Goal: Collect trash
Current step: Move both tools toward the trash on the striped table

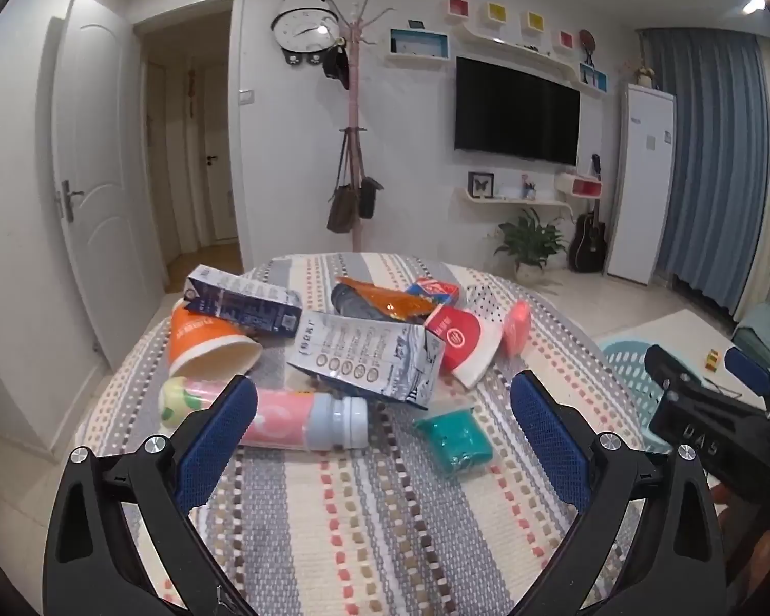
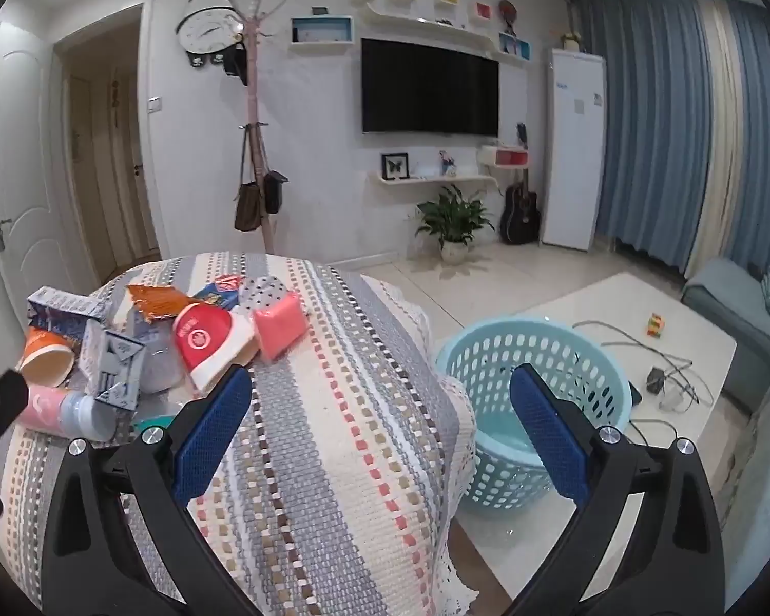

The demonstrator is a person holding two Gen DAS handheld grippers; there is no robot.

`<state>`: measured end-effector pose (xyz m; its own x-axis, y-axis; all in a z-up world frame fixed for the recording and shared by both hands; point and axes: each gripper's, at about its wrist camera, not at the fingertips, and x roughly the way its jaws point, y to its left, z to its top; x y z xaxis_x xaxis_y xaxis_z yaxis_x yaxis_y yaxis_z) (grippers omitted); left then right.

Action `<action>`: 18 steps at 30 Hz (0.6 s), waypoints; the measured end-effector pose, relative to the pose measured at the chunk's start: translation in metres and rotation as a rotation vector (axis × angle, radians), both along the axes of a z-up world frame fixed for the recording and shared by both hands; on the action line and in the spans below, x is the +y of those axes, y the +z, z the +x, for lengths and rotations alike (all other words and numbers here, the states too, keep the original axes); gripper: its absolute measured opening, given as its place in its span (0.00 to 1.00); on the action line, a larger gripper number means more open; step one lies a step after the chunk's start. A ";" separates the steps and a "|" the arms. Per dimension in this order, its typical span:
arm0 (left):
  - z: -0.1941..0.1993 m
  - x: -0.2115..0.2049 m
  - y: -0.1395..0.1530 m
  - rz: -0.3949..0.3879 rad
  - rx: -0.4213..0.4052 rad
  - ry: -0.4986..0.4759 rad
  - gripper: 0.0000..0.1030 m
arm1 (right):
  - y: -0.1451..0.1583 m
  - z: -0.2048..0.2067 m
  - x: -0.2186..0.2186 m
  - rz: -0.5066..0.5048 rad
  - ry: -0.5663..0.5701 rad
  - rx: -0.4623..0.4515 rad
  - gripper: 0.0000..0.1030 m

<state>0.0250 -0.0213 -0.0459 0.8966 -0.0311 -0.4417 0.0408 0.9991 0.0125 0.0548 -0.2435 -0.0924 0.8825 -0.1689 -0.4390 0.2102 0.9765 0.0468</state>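
Round table under a striped woven cloth [image 1: 385, 539] in grey, cream, coral and brown: carries all the trash, heaped at its far left part.
Light blue perforated plastic laundry basket [image 2: 487, 354]: on the floor just beside the table's right edge, apart from the trash.
Left gripper [image 1: 385, 426], black frame with blue textured pads: jaws spread wide, nothing between them, hovering over the near cloth.
Right gripper [image 2: 380, 426], same build: jaws spread wide and bare, above the table edge and the basket.
Grey-white printed milk carton [image 1: 369, 359]: crushed, on its side at the heap's centre.
Pink plastic bottle with pale blue cap [image 1: 303, 418]: lying flat, nearest the left gripper.
Orange paper cup [image 1: 205, 344]: tipped over, under a dark blue carton [image 1: 244, 300].
Red paper cup [image 1: 462, 341]: on its side, touching the milk carton.
Teal plastic packet [image 1: 457, 439]: alone on the near cloth.
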 end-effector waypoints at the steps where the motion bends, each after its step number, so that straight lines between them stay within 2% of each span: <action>1: 0.001 -0.001 -0.002 0.005 0.003 -0.002 0.93 | -0.002 0.002 -0.001 0.004 -0.002 0.004 0.93; 7: 0.007 -0.001 -0.007 0.005 0.022 -0.011 0.93 | -0.011 0.008 -0.002 0.020 -0.009 0.026 0.93; 18: 0.000 0.006 -0.003 -0.021 0.016 -0.006 0.93 | -0.004 0.007 0.000 0.000 -0.013 0.026 0.93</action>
<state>0.0251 -0.0149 -0.0488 0.8891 -0.0462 -0.4554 0.0473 0.9988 -0.0089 0.0615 -0.2437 -0.0960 0.8683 -0.1808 -0.4619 0.2244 0.9736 0.0408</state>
